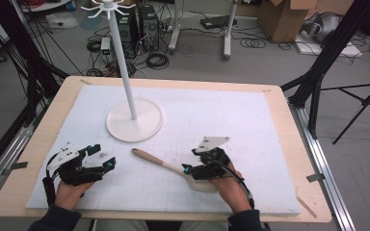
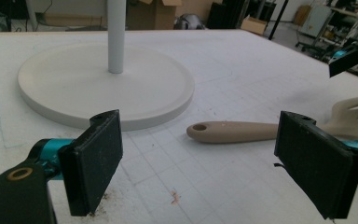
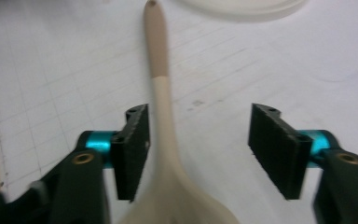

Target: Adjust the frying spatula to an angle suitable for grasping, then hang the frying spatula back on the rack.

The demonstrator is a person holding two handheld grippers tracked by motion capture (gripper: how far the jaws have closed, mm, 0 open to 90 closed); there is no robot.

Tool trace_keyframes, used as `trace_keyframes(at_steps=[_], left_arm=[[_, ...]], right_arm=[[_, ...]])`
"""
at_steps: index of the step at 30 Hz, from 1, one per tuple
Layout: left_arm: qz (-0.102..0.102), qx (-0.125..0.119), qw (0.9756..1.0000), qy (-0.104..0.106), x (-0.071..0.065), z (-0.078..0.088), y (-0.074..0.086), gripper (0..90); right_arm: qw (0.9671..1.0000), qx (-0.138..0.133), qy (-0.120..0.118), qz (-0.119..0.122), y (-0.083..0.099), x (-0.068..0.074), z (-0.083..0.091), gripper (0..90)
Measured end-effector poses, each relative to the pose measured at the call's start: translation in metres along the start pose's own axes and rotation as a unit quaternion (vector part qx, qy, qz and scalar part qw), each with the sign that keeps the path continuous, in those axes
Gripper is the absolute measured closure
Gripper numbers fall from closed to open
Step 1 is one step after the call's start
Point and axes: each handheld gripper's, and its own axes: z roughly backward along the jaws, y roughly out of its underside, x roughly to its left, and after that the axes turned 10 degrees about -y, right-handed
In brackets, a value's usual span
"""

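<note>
The spatula (image 1: 173, 168) lies flat on the white mat (image 1: 250, 120), handle toward the stand's base (image 1: 135, 120). The right gripper (image 3: 198, 149) straddles its neck, jaws apart, gripping nothing. The left gripper (image 2: 214, 158) is open and idle. Centre the neck between both pads before closing.

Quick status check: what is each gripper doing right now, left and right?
Left gripper: open, nothing between the pads.
Right gripper: open, straddling the spatula handle, which lies on the table; not gripped.
</note>
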Motion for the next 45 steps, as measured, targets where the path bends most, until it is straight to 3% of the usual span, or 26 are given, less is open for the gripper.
trace_keyframes(at_steps=[3, 4, 5, 6, 12, 21, 25, 31, 32, 33, 34, 36, 40, 45], left_arm=[[-0.007, -0.006, 1.0, 0.002, 0.001, 0.002, -0.001, 15.7], [-0.008, -0.009, 0.9999, 0.002, 0.002, 0.002, -0.001, 15.8], [-0.003, -0.014, 0.9999, 0.002, 0.003, 0.003, -0.001, 15.9], [-0.003, -0.014, 0.9999, 0.002, 0.003, 0.003, -0.001, 15.9], [-0.01, -0.01, 0.9999, 0.002, -0.002, 0.002, -0.002, 16.0], [-0.012, -0.013, 0.9998, 0.006, -0.009, 0.002, -0.004, 16.1], [-0.012, -0.012, 0.9998, 0.011, -0.009, 0.001, -0.003, 16.1], [-0.004, -0.008, 1.0, 0.005, 0.0, 0.004, 0.0, 16.1], [-0.005, -0.006, 1.0, 0.001, 0.001, 0.006, 0.0, 16.1], [-0.004, -0.007, 1.0, 0.0, 0.001, 0.006, 0.001, 16.1], [-0.005, -0.007, 1.0, -0.001, 0.001, 0.008, 0.001, 16.1], [-0.006, -0.005, 1.0, -0.005, 0.001, 0.01, 0.002, 16.1], [-0.008, -0.005, 0.9999, -0.005, -0.002, 0.012, 0.002, 16.1], [-0.006, 0.0, 1.0, -0.004, -0.004, 0.01, 0.004, 16.1]], right_arm=[[0.9977, -0.064, 0.025, -0.003, 0.015, -0.001, 0.032, 26.5], [0.9958, -0.085, 0.034, -0.002, 0.02, -0.001, 0.042, 22.8], [0.9918, -0.116, 0.052, -0.005, 0.03, -0.001, 0.058, 17.5], [0.9903, -0.127, 0.056, -0.006, 0.034, -0.001, 0.064, 16.8], [0.9884, -0.138, 0.063, 0.007, 0.048, 0.003, 0.076, 16.2], [0.9884, -0.143, 0.05, 0.006, 0.043, 0.007, 0.08, 16.2], [0.9888, -0.143, 0.045, 0.004, 0.038, 0.008, 0.074, 16.2], [0.9936, -0.108, 0.034, 0.007, 0.022, 0.009, 0.05, 16.2], [0.9954, -0.093, 0.02, 0.014, 0.014, 0.01, 0.038, 16.2], [0.9954, -0.093, 0.02, 0.014, 0.014, 0.01, 0.038, 16.2], [0.997, -0.073, 0.008, 0.023, 0.006, 0.011, 0.027, 16.2], [0.9976, -0.064, 0.005, 0.026, 0.004, 0.012, 0.023, 16.2], [0.9992, -0.011, -0.007, 0.038, -0.006, 0.015, -0.001, 16.5], [0.9975, 0.055, -0.011, 0.044, -0.014, 0.014, -0.027, 22.3]])
